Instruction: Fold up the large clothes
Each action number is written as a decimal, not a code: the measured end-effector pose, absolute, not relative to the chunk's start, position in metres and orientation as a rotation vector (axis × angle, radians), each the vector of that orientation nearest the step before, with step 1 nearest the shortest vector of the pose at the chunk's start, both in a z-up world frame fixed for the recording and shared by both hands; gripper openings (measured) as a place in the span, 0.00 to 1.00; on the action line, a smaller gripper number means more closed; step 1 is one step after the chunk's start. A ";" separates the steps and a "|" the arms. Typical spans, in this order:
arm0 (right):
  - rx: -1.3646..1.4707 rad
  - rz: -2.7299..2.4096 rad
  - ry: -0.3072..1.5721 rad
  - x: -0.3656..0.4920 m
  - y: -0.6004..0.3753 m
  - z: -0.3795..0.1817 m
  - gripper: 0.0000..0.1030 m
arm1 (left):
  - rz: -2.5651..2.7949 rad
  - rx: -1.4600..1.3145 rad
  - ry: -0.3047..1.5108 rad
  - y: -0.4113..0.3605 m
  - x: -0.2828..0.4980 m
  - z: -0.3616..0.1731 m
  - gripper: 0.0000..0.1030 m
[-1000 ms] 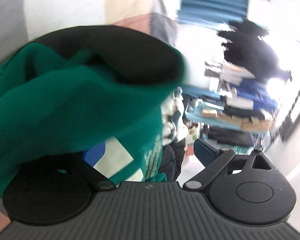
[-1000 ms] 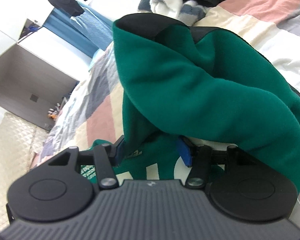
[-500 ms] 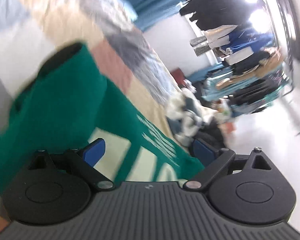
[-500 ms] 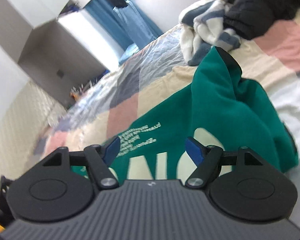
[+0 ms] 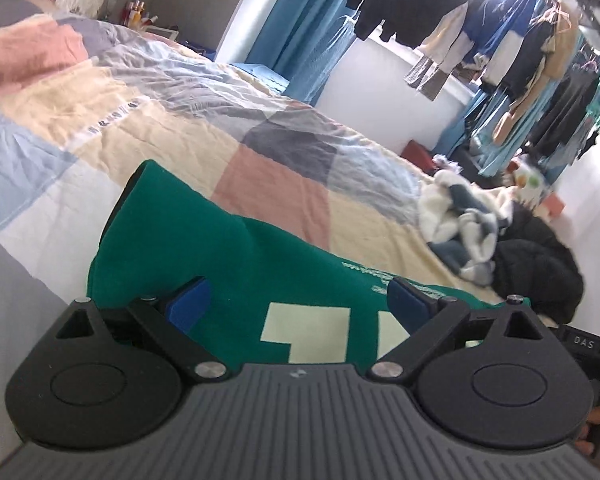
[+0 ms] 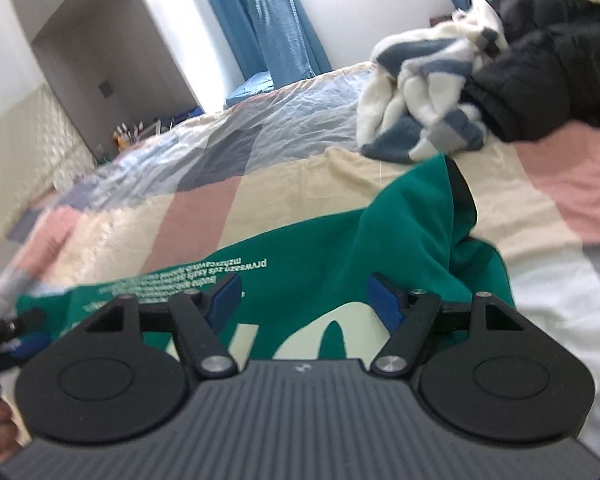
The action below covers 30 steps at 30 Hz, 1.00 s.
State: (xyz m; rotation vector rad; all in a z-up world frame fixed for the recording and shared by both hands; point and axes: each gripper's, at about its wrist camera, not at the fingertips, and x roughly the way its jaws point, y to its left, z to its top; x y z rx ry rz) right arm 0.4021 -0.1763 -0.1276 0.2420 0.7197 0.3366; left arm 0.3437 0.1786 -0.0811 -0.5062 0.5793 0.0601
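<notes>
A green sweatshirt [image 5: 236, 256] with pale letters and small white print lies flat on the patchwork bedspread [image 5: 292, 196]. Its sleeve with a dark cuff [image 5: 138, 178] rests folded over the body. My left gripper [image 5: 300, 306] hovers open just above the green cloth, nothing between its blue pads [image 5: 190, 304]. In the right wrist view the same sweatshirt [image 6: 312, 248] spreads below my right gripper [image 6: 305, 302], its other sleeve [image 6: 428, 200] lying over the right side. The right jaws stand apart and are closing slightly, with no cloth pinched between them.
A white-and-blue striped fleece [image 6: 424, 80] and a black jacket [image 6: 548, 80] lie bunched at the far end of the bed. Clothes hang on a rack [image 5: 540, 60] by the window. Blue curtains [image 5: 300, 28] and a grey headboard wall [image 6: 28, 152] border the bed.
Both grippers have let go of the green sleeves, which now lie on the sweatshirt. Both have lifted and rolled back level, and their jaws now stand apart.
</notes>
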 end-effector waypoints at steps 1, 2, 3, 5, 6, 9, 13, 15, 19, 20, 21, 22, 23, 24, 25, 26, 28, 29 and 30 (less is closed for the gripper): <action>0.214 0.336 0.718 0.404 -0.174 -0.129 0.69 | 0.066 -0.492 0.584 0.179 0.347 -0.083 0.94; 0.192 0.330 0.720 0.406 -0.172 -0.131 0.69 | 0.070 -0.478 0.589 0.179 0.350 -0.085 0.94; 0.183 0.326 0.727 0.408 -0.172 -0.134 0.69 | 0.074 -0.470 0.597 0.178 0.353 -0.088 0.94; 0.182 0.315 0.764 0.415 -0.171 -0.144 0.68 | 0.084 -0.464 0.622 0.179 0.361 -0.094 0.94; 0.177 0.315 0.783 0.417 -0.169 -0.149 0.67 | 0.085 -0.458 0.634 0.179 0.365 -0.098 0.94; 0.114 0.311 0.797 0.420 -0.160 -0.160 0.67 | 0.091 -0.438 0.675 0.177 0.374 -0.107 0.94; 0.099 0.314 0.826 0.425 -0.157 -0.168 0.68 | 0.100 -0.417 0.692 0.175 0.377 -0.115 0.94; 0.102 0.312 0.836 0.426 -0.156 -0.171 0.68 | 0.102 -0.400 0.686 0.172 0.375 -0.115 0.94; 0.052 0.302 0.821 0.421 -0.148 -0.169 0.68 | 0.098 -0.373 0.666 0.167 0.367 -0.112 0.94; 0.061 0.301 0.817 0.421 -0.149 -0.168 0.68 | 0.101 -0.360 0.664 0.165 0.365 -0.110 0.94; 0.069 0.300 0.813 0.420 -0.151 -0.167 0.68 | 0.109 -0.351 0.658 0.162 0.361 -0.108 0.94; 0.076 0.298 0.805 0.418 -0.151 -0.165 0.68 | 0.115 -0.348 0.642 0.159 0.355 -0.105 0.94; 0.078 0.295 0.795 0.416 -0.152 -0.162 0.68 | 0.114 -0.342 0.633 0.156 0.350 -0.103 0.94; 0.078 0.287 0.786 0.412 -0.152 -0.158 0.68 | 0.110 -0.335 0.631 0.152 0.344 -0.101 0.94; 0.084 0.278 0.774 0.408 -0.152 -0.155 0.69 | 0.107 -0.329 0.628 0.149 0.338 -0.099 0.94; 0.098 0.272 0.760 0.402 -0.153 -0.150 0.69 | 0.108 -0.328 0.623 0.147 0.330 -0.097 0.94; 0.141 0.263 0.729 0.389 -0.156 -0.143 0.69 | 0.110 -0.335 0.607 0.143 0.315 -0.093 0.94; 0.170 0.260 0.714 0.382 -0.159 -0.139 0.69 | 0.111 -0.343 0.598 0.142 0.307 -0.091 0.94; 0.201 0.256 0.700 0.374 -0.163 -0.136 0.69 | 0.115 -0.357 0.591 0.141 0.299 -0.089 0.94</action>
